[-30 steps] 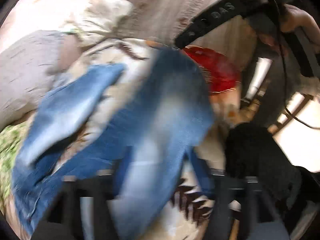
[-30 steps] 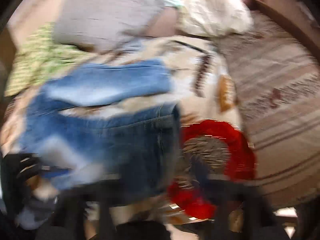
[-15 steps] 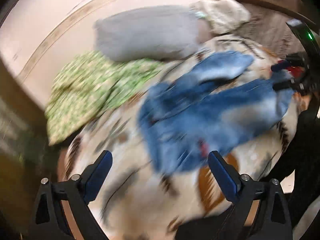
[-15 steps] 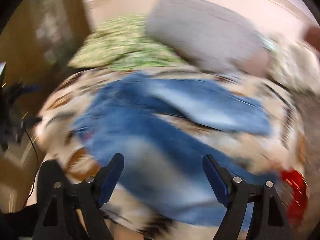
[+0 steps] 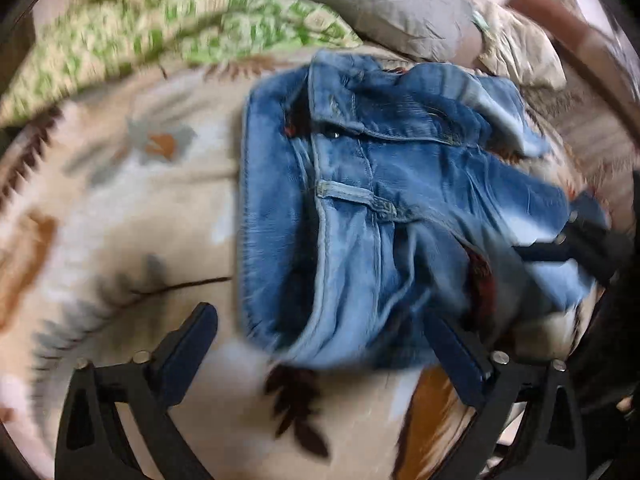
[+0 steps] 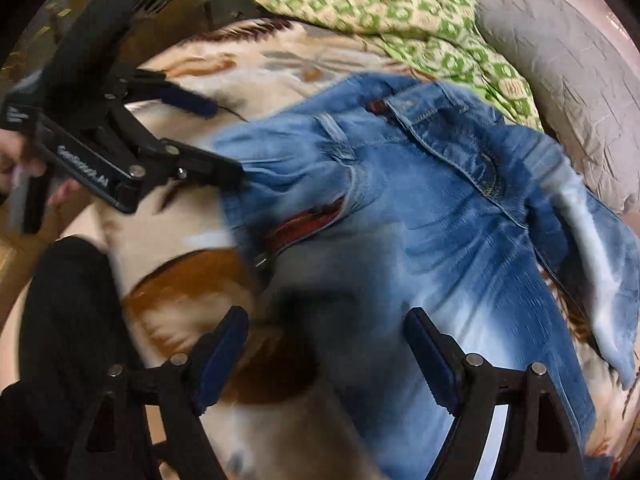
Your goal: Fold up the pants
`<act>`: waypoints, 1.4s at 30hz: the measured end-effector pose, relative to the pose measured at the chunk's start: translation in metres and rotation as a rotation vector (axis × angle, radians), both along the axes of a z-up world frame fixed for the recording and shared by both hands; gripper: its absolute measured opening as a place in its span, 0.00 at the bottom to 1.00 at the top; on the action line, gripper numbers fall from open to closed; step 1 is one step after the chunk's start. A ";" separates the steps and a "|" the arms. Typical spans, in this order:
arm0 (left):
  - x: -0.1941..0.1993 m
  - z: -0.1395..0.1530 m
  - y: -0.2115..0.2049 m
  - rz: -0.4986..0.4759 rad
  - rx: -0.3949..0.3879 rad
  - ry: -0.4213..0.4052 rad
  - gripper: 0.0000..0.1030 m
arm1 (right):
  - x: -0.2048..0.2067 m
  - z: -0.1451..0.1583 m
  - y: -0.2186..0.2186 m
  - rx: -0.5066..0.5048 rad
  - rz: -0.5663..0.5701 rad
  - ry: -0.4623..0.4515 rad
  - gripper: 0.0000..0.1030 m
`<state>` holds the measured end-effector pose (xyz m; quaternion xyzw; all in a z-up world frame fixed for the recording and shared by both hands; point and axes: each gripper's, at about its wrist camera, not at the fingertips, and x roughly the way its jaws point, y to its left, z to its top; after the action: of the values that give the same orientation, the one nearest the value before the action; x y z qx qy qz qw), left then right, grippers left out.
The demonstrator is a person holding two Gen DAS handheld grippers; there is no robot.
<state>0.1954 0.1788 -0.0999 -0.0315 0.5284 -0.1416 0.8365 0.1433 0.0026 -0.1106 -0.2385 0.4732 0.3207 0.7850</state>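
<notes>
Blue jeans (image 5: 380,208) lie rumpled on a patterned beige blanket (image 5: 132,208), waistband toward the left wrist view's left. My left gripper (image 5: 324,340) is open, its fingers straddling the near edge of the waist. It shows in the right wrist view (image 6: 208,140) at the waistband's left edge. My right gripper (image 6: 326,344) is open over the upper leg of the jeans (image 6: 420,208). It shows in the left wrist view (image 5: 576,224) at the far right, on the leg fabric.
A green patterned cloth (image 6: 400,12) and a grey pillow (image 6: 568,80) lie behind the jeans. A cream cushion (image 5: 520,56) sits by the pillow. A black-clad leg (image 6: 68,320) is at the bed's near edge.
Both grippers let go of the jeans and opened. They have swung from the leg end round to the waist, and both now sit closer over the denim.
</notes>
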 end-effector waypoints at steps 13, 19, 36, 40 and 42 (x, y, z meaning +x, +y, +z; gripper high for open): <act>-0.049 0.071 0.048 -0.040 0.027 -0.104 0.27 | -0.012 0.046 0.036 0.171 0.038 0.011 0.20; -0.066 0.016 0.046 -0.022 0.164 0.016 0.45 | -0.026 0.001 0.078 0.069 0.076 0.077 0.31; 0.096 0.100 -0.016 -0.044 0.193 -0.219 0.96 | 0.112 0.095 -0.023 0.010 -0.062 -0.174 0.93; 0.158 0.068 -0.030 -0.046 0.204 -0.137 0.96 | 0.158 0.071 -0.002 -0.113 0.023 -0.181 0.93; 0.185 0.044 -0.032 -0.024 0.187 -0.085 0.96 | 0.169 0.053 0.004 -0.150 0.045 -0.195 0.93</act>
<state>0.3802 0.1465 -0.0556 0.0593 0.5037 -0.1030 0.8557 0.3121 0.0062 -0.0573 -0.3372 0.4119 0.2770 0.7999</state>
